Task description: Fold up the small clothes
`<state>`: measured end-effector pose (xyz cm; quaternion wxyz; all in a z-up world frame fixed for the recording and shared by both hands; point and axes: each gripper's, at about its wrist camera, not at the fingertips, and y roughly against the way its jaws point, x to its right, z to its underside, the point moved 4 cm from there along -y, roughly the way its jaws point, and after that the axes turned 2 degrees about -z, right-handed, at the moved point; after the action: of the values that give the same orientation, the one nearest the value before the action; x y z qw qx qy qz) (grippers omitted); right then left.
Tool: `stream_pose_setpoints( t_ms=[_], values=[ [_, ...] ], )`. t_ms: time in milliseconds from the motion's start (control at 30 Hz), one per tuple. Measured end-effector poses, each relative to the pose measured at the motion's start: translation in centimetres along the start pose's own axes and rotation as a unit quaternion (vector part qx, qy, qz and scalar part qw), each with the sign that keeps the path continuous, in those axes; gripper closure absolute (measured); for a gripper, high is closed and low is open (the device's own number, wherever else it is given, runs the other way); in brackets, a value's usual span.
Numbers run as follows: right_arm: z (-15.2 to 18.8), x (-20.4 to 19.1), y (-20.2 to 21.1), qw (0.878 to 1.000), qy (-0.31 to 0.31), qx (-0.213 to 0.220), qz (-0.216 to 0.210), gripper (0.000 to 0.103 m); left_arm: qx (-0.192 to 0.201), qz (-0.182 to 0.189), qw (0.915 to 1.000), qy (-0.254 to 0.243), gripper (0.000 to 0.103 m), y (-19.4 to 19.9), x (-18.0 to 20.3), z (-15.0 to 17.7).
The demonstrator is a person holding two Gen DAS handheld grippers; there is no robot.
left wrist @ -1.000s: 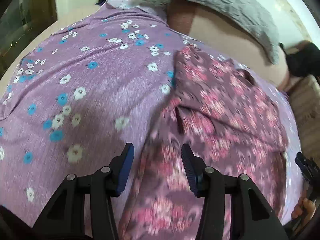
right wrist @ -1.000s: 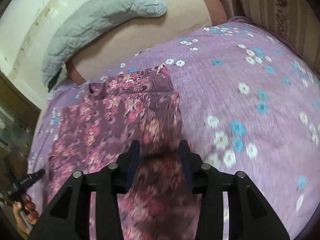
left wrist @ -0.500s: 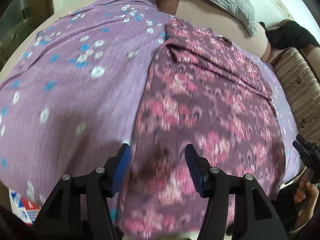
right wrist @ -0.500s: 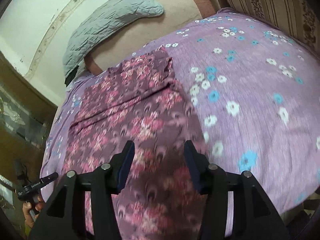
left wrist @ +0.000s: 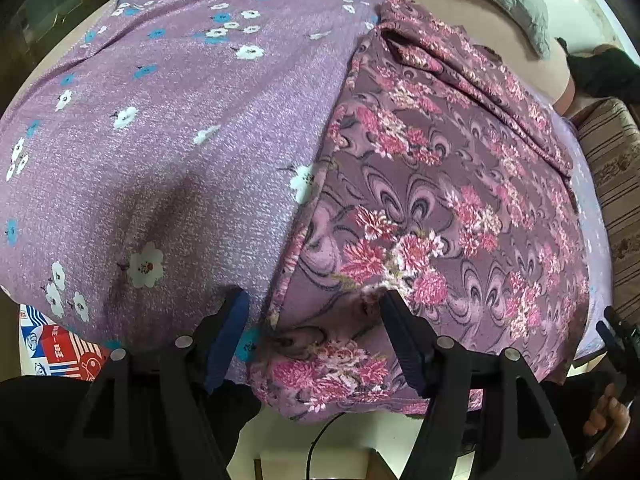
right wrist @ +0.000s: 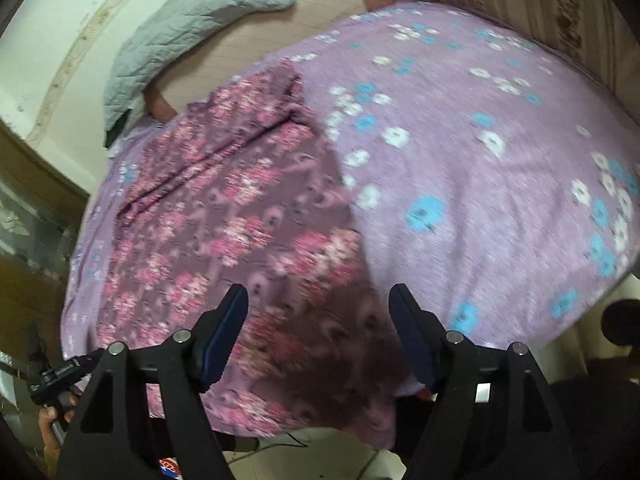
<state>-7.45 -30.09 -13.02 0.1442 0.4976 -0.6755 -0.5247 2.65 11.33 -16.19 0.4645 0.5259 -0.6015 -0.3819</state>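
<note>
A dark mauve garment with pink flowers [left wrist: 440, 208] lies spread flat on a purple flowered bedsheet [left wrist: 180, 120], its near hem hanging over the bed's front edge. My left gripper [left wrist: 316, 328] is open, jaws either side of the garment's near left corner, not closed on it. In the right wrist view the same garment [right wrist: 240, 220] lies on the sheet [right wrist: 480, 160]. My right gripper [right wrist: 318, 328] is open above the garment's near right edge, holding nothing.
A grey quilted pillow [right wrist: 188, 32] lies on a tan mattress area [left wrist: 460, 12] at the far end. A striped cushion [left wrist: 612, 168] borders the bed's right side. A printed bag [left wrist: 60, 344] sits below the left front edge. The floor shows below the bed edge.
Both grippers have drawn back toward the bed's front edge, away from the pillow. Both jaws have opened wider. The garment stays flat on the sheet.
</note>
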Motion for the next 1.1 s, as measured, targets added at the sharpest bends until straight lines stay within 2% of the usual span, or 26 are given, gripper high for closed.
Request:
stream_pose_setpoints(
  t_ms=[133, 267, 367, 433, 500, 533, 600, 633, 667, 700, 767, 933, 1100],
  values=[
    [1.1, 1.2, -0.5, 0.999, -0.001, -0.031, 0.019, 0.029, -0.007, -0.010, 0.9997, -0.020, 0.033, -0.2, 0.6, 0.4],
    [2.5, 2.3, -2.3, 0.995, -0.007, -0.084, 0.052, 0.029, -0.013, -0.011, 0.9992, -0.035, 0.034, -0.4, 1.1, 0.9],
    [3.6, 2.4, -3.8, 0.991, -0.006, -0.130, 0.041, 0.030, -0.017, -0.006, 0.9989, -0.044, 0.036, -0.4, 1.5, 1.3],
    [4.3, 2.2, -4.4, 0.988, 0.005, -0.145, 0.051, 0.030, -0.016, -0.007, 0.9985, -0.051, 0.039, -0.5, 1.7, 1.6],
    [4.3, 2.1, -4.5, 0.988, 0.013, -0.144, 0.058, 0.031, -0.016, -0.006, 0.9984, -0.054, 0.043, -0.4, 1.7, 1.6],
    [4.3, 2.0, -4.4, 0.988, 0.015, -0.143, 0.058, 0.036, -0.016, -0.005, 0.9984, -0.053, 0.045, -0.4, 1.6, 1.6],
    [4.4, 1.7, -4.2, 0.988, 0.018, -0.141, 0.052, 0.051, -0.016, -0.001, 0.9983, -0.055, 0.063, -0.3, 1.6, 1.6],
    [4.4, 1.5, -4.1, 0.989, 0.020, -0.142, 0.046, 0.068, -0.017, 0.000, 0.9982, -0.058, 0.069, -0.3, 1.7, 1.6],
    [4.4, 1.2, -3.7, 0.989, 0.024, -0.140, 0.042, 0.084, -0.017, 0.005, 0.9979, -0.062, 0.080, -0.2, 1.8, 1.6],
    [4.5, 1.0, -3.4, 0.990, 0.027, -0.137, 0.032, 0.095, -0.019, 0.015, 0.9977, -0.064, 0.092, -0.2, 2.0, 1.6],
    [4.5, 0.4, -2.9, 0.991, 0.032, -0.130, 0.020, 0.096, -0.022, 0.035, 0.9972, -0.062, 0.096, 0.1, 2.1, 1.7],
    [3.8, -0.8, 0.0, 0.995, 0.035, -0.093, -0.028, 0.097, 0.003, 0.094, 0.9948, -0.038, 0.098, 2.5, 1.8, 1.2],
    [2.2, -1.4, 3.1, 0.995, 0.032, -0.055, -0.075, 0.097, 0.041, 0.122, 0.9911, -0.036, 0.098, 5.2, 2.0, 0.4]
  ],
)
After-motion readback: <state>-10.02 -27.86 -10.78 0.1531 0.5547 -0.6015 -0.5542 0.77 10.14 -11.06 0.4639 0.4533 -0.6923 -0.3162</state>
